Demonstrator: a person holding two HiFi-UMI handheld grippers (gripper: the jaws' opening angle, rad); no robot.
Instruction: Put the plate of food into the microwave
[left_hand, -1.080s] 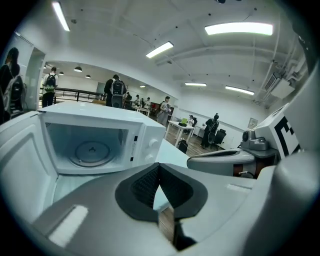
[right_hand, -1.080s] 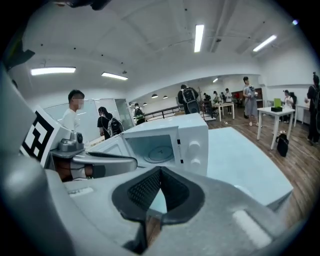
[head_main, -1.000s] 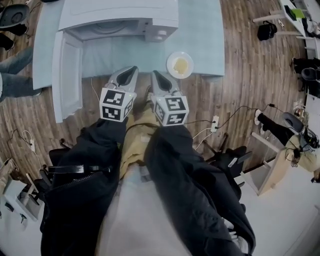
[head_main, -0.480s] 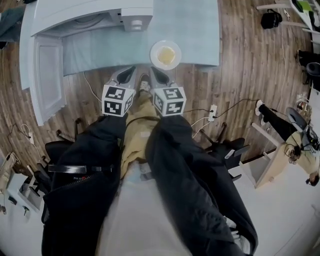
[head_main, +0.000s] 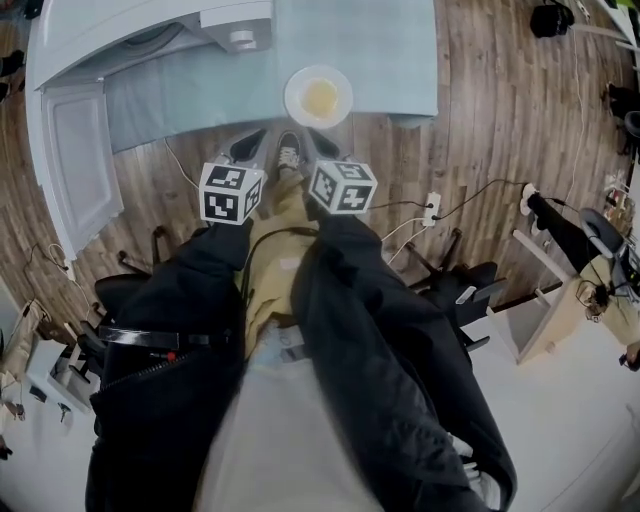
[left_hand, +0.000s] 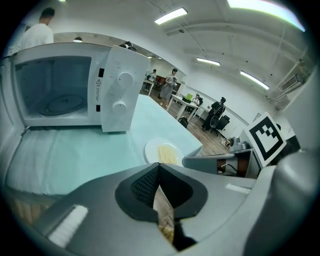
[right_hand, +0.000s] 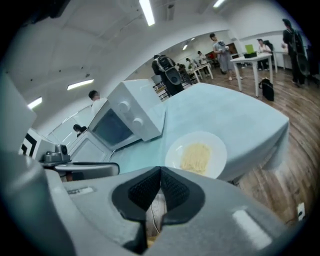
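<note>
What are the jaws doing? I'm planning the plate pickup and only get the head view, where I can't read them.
Observer: The left gripper has its jaws together, nothing between them.
Operator: And the other one?
Observer: The right gripper has its jaws together as well, empty.
Operator: Is the oven's inside free?
Observer: The left gripper view looks into the microwave: only its glass turntable shows inside.

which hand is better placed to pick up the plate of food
Right. The plate lies straight ahead of the right claw; the left claw sits off to its side, nearer the microwave. Both claws are shut.
</note>
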